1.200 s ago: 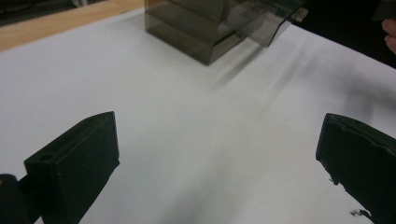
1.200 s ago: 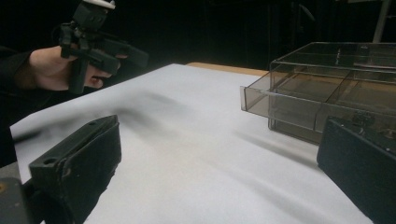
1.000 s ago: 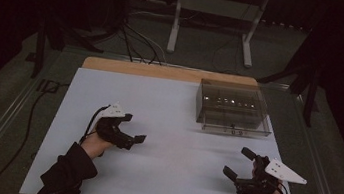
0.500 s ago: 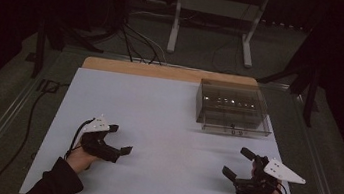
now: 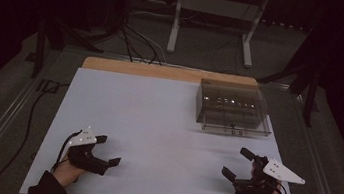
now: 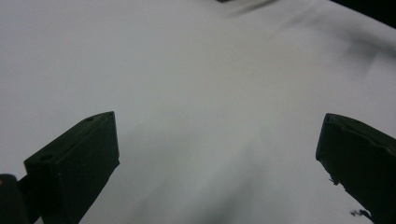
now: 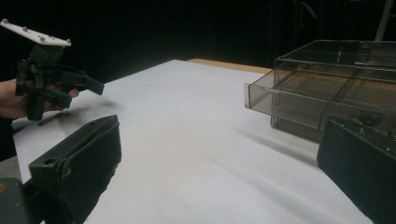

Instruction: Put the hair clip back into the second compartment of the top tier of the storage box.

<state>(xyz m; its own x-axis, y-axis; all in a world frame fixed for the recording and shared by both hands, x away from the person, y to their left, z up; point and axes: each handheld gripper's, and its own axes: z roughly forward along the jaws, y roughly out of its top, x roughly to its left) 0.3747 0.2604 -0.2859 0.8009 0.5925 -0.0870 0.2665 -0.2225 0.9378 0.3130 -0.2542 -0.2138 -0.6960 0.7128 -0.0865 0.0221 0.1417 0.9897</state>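
Both grippers [image 5: 108, 151] [image 5: 238, 163] wide open, empty

Your one object is a smoky, see-through plastic drawer box [image 5: 233, 107] standing flat on the white tabletop [image 5: 156, 125], at the far right near the wooden back edge. Look at it in the right gripper view [image 7: 327, 88]: inner dividers split it into compartments, and one shallow drawer juts out slightly at the front.
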